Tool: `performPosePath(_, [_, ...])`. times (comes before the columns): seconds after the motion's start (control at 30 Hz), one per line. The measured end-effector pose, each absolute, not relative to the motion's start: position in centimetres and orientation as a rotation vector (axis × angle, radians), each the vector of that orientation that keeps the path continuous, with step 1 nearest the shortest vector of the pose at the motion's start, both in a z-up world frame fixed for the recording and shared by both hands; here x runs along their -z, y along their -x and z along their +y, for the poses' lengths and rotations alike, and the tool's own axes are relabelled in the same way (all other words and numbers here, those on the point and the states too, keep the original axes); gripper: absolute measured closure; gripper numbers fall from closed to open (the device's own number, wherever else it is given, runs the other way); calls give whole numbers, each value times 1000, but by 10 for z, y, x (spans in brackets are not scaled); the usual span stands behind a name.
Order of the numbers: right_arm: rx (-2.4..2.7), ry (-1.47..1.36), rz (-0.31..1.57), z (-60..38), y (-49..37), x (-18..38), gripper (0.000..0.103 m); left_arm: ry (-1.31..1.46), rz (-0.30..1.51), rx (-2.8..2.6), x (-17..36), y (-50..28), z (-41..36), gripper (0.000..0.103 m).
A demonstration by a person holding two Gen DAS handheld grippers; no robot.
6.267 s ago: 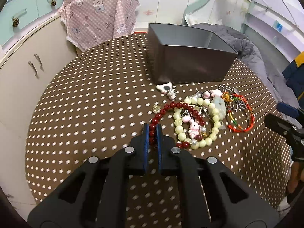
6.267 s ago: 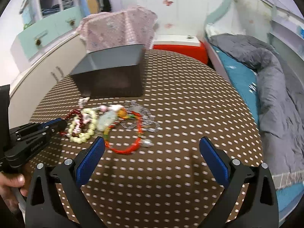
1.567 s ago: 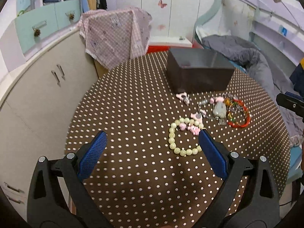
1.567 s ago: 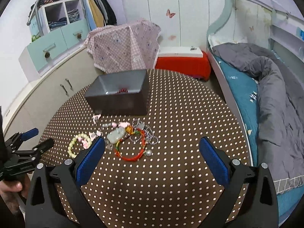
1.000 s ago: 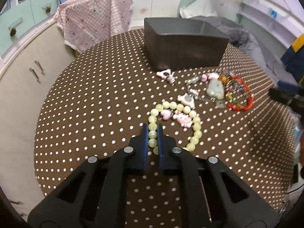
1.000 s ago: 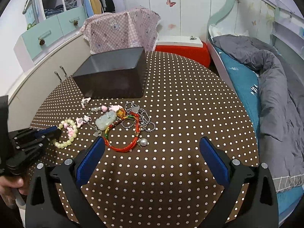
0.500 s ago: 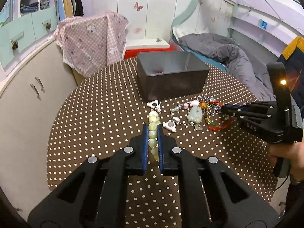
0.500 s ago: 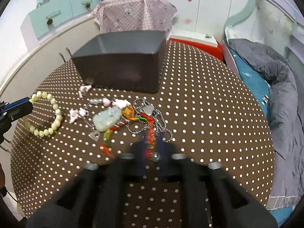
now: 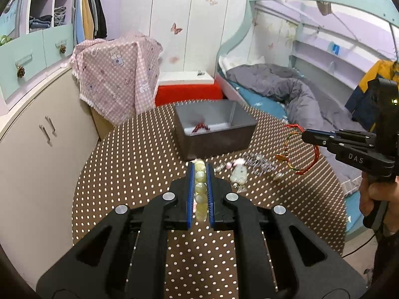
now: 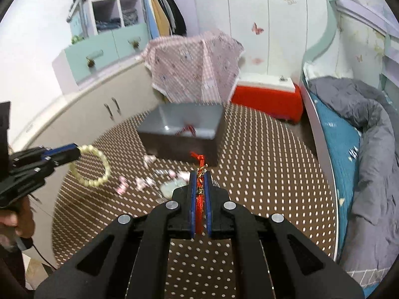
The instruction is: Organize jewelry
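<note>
My left gripper [image 9: 199, 168] is shut on a pale green bead bracelet [image 9: 200, 189], held above the round dotted table; the bracelet hangs as a ring in the right wrist view [image 10: 91, 165]. My right gripper [image 10: 200, 174] is shut on a red cord bracelet [image 10: 199, 191], also lifted; it shows in the left wrist view [image 9: 303, 152]. The grey box [image 9: 214, 130] stands at the table's far side with a dark red bead bracelet [image 9: 200, 127] inside. Both grippers are short of the box.
Loose jewelry lies on the brown dotted tablecloth [image 9: 139, 164] in front of the box: a jade pendant [image 9: 238, 173], pink charms and a silver chain [image 9: 259, 163]. A cabinet is at left, a bed [image 10: 354, 134] at right.
Both grippers have risen from the table, each with its bracelet. The right gripper closed on the red cord bracelet and lifted it off the pile.
</note>
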State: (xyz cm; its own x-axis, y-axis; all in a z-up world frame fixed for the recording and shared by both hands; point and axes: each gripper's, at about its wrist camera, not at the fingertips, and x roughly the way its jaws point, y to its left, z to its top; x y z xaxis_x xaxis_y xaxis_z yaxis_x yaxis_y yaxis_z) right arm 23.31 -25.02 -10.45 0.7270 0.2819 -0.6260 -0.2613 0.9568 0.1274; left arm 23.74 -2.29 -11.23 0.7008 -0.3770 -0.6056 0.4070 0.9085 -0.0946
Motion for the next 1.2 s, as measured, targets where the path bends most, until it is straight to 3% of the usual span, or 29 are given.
performPosePath(0.5, [-370,17,525,-228,-285,18,99,-3,542,484,42,-285,-36,94])
performPosePath(0.7, [-384,8,559,-219,-323,19,99,17,563,495,36,-324,-55,94])
performPosePath(0.9, [-365,-29,671,-218,-366,54,97,9,657,457,55,-364,-74,90])
performPosePath(0.93, [-350,-41,690,-220,-372,60,94,-4,687,420,62,-372,-76,61])
performPosePath(0.97, [-324,-59,710,-224,-377,67,76,-5,696,395,65,-375,-76,15])
performPosePath(1.0, [-303,-78,718,-229,-378,71,46,14,668,370,66,-374,-72,8])
performPosePath(1.07, [-271,-116,699,-238,-374,75,16,40,626,363,63,-368,-64,7])
performPosePath(1.2, [-226,-147,672,-252,-363,71,9,37,613,308,61,-360,-53,7])
